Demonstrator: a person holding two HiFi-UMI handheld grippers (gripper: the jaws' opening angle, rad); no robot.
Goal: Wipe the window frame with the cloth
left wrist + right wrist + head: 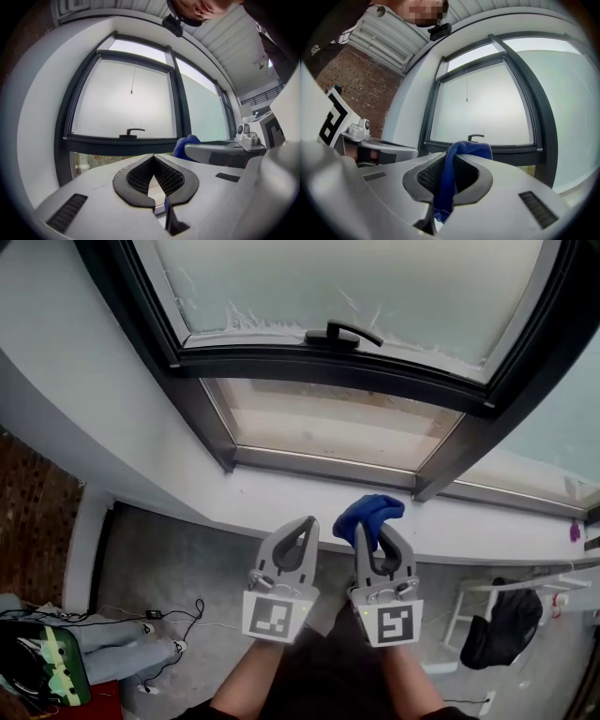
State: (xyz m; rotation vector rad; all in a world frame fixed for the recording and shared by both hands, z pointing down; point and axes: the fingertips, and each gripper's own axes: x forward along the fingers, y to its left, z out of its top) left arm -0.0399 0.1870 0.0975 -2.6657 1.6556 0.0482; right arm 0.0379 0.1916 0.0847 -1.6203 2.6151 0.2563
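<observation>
- Right gripper (377, 531) is clamped on the crumpled blue cloth (367, 512), over the white sill's (281, 495) near edge
- Left gripper (307, 524) just beside it, jaws together, empty
- Dark metal window frame (319, 366) beyond: press the cloth flat and follow one rail steadily

Ahead of your tools: clear air over the sill (281, 495) | beyond: window frame (319, 461) bars passage | ahead-right of right tool (377, 532): slanted post (457, 454) | higher: handle (343, 334) juts out | left tool (307, 523): narrow gap to the right one | cloth (367, 512) overhangs the right tool's tip
</observation>
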